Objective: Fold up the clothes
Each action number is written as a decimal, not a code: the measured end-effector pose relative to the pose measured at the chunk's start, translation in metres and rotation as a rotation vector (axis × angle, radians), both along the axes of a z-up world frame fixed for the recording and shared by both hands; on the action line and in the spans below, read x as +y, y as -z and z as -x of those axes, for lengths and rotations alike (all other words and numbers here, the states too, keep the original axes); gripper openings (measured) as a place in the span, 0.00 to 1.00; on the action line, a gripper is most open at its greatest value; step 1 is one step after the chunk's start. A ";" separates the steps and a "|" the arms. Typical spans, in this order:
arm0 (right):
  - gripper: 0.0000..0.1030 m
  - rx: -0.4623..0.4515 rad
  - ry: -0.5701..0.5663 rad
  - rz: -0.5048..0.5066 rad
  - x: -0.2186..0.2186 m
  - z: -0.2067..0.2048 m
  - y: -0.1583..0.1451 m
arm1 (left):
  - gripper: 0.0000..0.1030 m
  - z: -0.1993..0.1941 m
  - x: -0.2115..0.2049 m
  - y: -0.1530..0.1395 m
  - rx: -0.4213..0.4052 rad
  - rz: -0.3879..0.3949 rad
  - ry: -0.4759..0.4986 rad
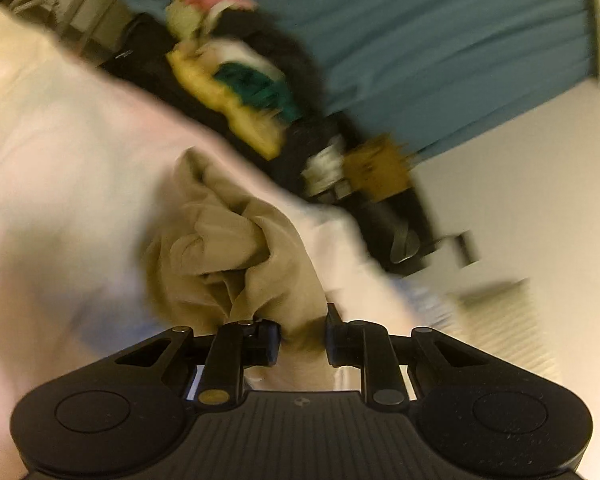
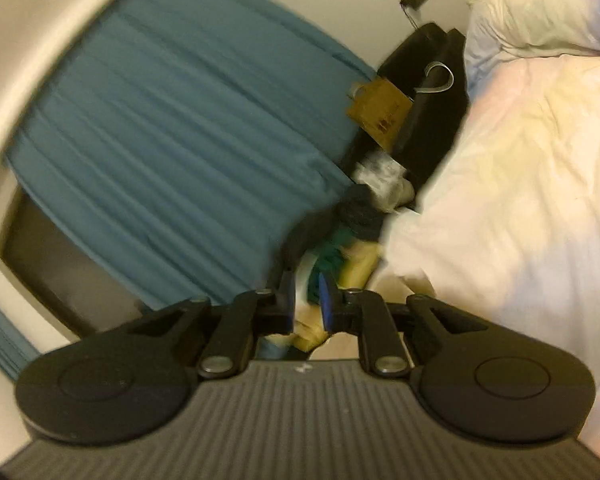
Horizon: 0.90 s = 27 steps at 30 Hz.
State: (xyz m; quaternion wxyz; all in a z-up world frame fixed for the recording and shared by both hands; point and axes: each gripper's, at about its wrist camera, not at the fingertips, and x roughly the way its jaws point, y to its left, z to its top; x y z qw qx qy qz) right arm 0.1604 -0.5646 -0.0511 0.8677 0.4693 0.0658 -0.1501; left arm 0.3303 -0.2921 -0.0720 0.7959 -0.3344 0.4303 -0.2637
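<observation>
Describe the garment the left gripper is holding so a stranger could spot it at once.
Start at the wide white bed cover. On it, bunched right at the left gripper, is the tan garment, clamped between the fingers. It is the only brownish, crumpled cloth on the white; the colourful clothes pile lies off the bed.

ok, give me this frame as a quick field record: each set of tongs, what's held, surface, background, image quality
left tongs: closed on a crumpled tan cloth garment, bunched, unfolded
right tongs: narrow gap, nothing between the fingers
surface: white rumpled bed cover
background: teal pleated curtain; black bag beside the bed, with a brown cardboard box and a pile of mixed coloured clothes
fold progress: not started, garment is a loose heap
image quality: motion blur in both views
</observation>
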 end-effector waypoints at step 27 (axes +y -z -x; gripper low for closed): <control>0.18 0.274 -0.207 0.234 0.119 0.078 -0.002 | 1.00 0.155 0.061 -0.097 -0.450 -0.409 0.167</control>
